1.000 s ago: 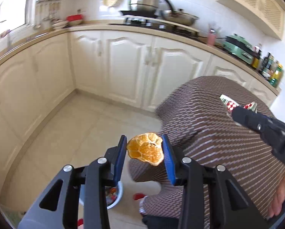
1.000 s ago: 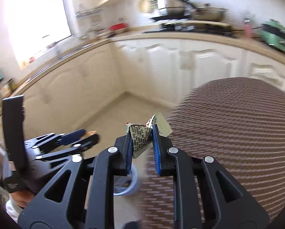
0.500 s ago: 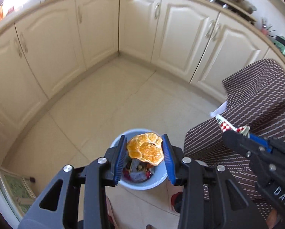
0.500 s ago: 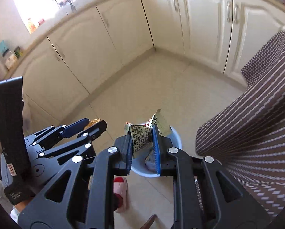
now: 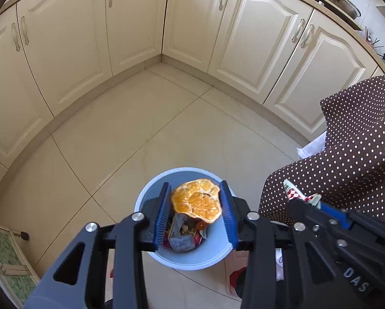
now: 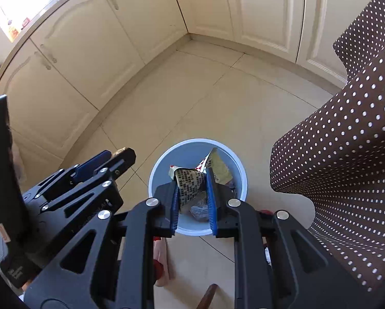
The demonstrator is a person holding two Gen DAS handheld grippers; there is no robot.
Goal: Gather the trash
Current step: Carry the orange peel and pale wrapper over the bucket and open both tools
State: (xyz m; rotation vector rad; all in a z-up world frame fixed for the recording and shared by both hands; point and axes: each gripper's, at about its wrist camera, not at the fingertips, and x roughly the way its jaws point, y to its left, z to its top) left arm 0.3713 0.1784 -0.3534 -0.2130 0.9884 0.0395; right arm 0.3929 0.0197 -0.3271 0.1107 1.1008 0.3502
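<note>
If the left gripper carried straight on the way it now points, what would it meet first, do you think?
Most likely the trash already lying in the blue bin below: the left gripper, holding the orange peel, points down into its opening. Depth is hard to judge.

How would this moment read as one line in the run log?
left hand-held gripper: shut on orange peel | right hand-held gripper: shut on wrapper | both over bin | bin: holds trash

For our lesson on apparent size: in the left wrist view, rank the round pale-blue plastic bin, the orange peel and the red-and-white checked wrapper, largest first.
1. Round pale-blue plastic bin
2. Orange peel, nearer the camera, so it looks enlarged
3. Red-and-white checked wrapper, partly hidden by the right gripper
</note>
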